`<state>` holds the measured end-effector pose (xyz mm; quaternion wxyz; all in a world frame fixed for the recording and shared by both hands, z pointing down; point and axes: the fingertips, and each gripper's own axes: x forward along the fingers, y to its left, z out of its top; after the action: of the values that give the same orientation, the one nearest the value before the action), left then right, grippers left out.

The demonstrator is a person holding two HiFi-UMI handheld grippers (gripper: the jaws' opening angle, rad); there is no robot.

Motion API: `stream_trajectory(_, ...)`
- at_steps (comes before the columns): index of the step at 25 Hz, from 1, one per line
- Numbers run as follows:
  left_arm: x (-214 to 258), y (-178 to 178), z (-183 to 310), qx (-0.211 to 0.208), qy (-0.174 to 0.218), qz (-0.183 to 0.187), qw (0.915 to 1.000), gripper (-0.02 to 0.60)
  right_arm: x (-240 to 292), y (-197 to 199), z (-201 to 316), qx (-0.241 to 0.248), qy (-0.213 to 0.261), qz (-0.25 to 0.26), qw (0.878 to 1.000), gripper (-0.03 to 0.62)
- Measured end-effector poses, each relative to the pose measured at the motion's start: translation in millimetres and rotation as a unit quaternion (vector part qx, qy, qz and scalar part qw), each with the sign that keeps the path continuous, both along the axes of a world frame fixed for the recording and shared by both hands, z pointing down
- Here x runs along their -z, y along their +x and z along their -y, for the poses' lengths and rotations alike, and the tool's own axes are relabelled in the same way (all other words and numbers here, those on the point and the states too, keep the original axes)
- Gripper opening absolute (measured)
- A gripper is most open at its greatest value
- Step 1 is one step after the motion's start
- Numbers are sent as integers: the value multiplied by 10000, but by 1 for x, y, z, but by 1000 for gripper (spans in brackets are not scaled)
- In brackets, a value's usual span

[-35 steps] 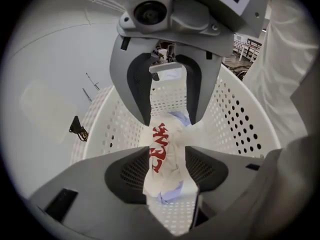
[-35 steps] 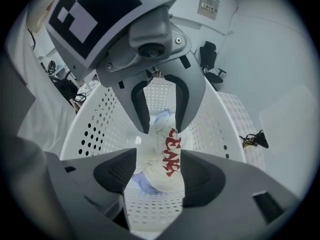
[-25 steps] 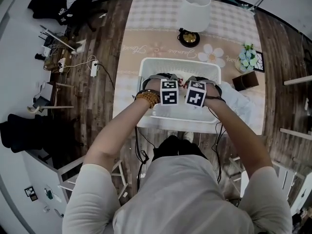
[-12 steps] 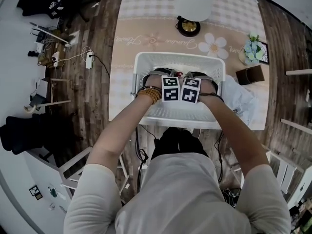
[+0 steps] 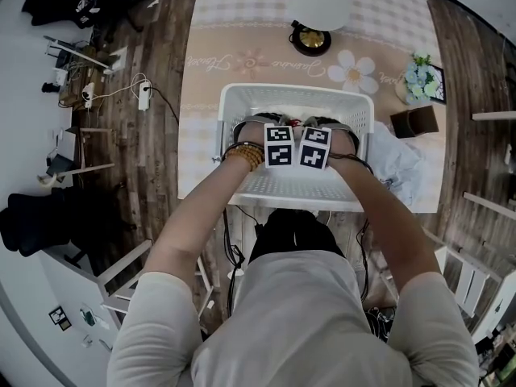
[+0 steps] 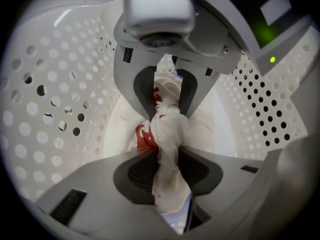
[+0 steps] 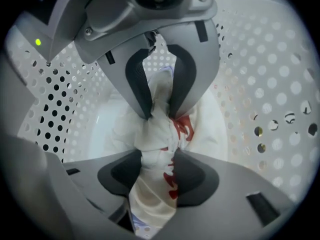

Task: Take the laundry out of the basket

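Observation:
Both grippers reach down into the white perforated basket (image 5: 242,103), their marker cubes side by side, and face each other. One white garment with red print (image 6: 170,129) lies on the basket floor, bunched up between them. My left gripper (image 6: 164,156) is closing, and its dark pads pinch a fold of that cloth. My right gripper (image 7: 159,164) is closing too, and its pads squeeze the same garment (image 7: 152,134). Each gripper shows in the other's view, clamped on the cloth: the right gripper (image 6: 164,96) and the left gripper (image 7: 159,96).
The basket stands at the near edge of a table with a beige cloth (image 5: 205,95). Behind it are a lamp with a white shade (image 5: 322,2), a flower-shaped mat (image 5: 352,72), a small flower pot (image 5: 418,79) and a brown box (image 5: 415,121). A pale cloth (image 5: 401,164) lies right of the basket.
The two marker cubes have drawn closer together inside the basket over the last second. In the last half second they hardly move.

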<state>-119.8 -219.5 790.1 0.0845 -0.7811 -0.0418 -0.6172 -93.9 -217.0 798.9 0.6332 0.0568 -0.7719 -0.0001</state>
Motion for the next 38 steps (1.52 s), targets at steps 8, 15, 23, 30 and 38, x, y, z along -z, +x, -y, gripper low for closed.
stream_trajectory(8,25,-5,-6,310,-283,136,9990,60,30,-5,-5,-1,-144,95,9999,129)
stream_trajectory(15,70,-7,1,649,-225,-3,9976,60,79,-8,1,6,48,317,9995,126)
stream_trajectory(23,147,-4,0,931,-146,-271,9952,60,154,-4,0,119,380,614,9973,125)
stream_trajectory(30,209,0,-9,871,105,-228,9959,60,216,1,-8,224,738,645,9949,124)
stream_trajectory(38,269,0,-13,854,335,-265,9954,60,276,0,-11,331,1033,662,9919,124)
